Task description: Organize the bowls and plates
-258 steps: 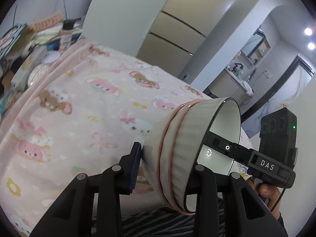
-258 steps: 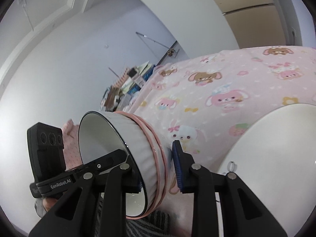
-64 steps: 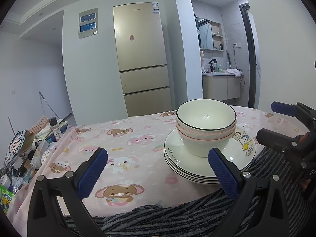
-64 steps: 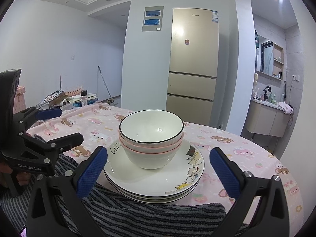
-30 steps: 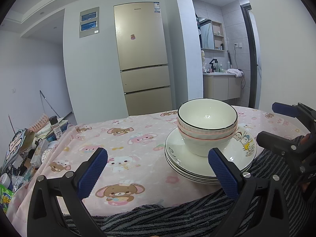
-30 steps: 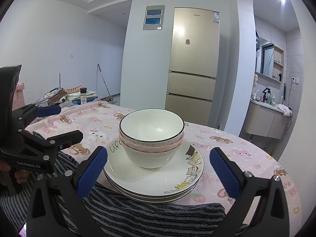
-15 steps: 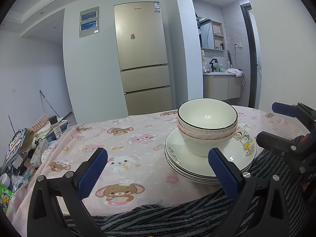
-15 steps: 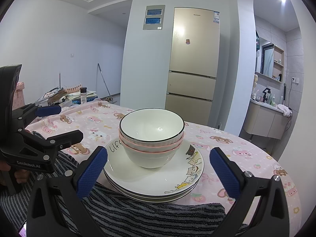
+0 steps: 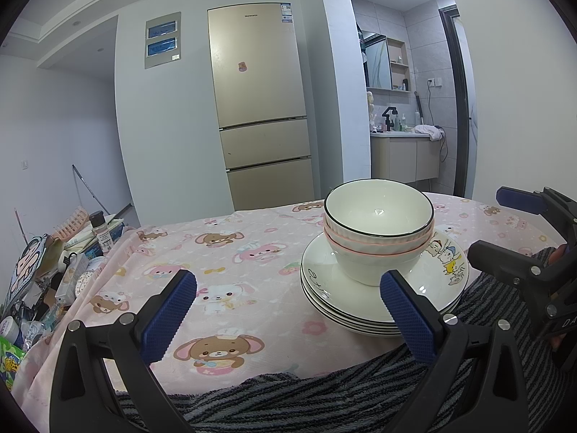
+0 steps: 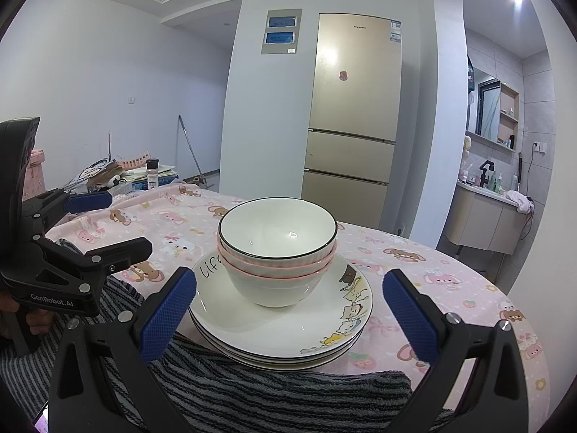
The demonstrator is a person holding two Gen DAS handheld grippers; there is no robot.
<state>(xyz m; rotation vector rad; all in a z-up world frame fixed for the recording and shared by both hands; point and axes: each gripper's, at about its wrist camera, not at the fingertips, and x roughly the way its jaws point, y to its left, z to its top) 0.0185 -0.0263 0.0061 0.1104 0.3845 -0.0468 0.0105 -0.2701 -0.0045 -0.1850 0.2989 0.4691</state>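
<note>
Left wrist view: left gripper gapes wide and empty, short of the nested bowls sitting on stacked plates on the pink tablecloth.

Right wrist view: right gripper is likewise spread, holding nothing, with bowls and plates just ahead.

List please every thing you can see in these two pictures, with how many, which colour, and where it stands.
bowls: three nested, white, one black rim and two pink; on the plates.
plates: a stack of at least three, white with cartoon prints; near table edge.
tablecloth: one, pink with animals; over the table.
striped towel: one, grey and black; at the near edge.
fridge: one, gold; behind the table.
spice jar: one, dark cap; in the clutter on the left.
vanity: one, beige; far right.
left gripper: black, blue pads, jaws open, empty.
right gripper: same, jaws open, empty.
</note>
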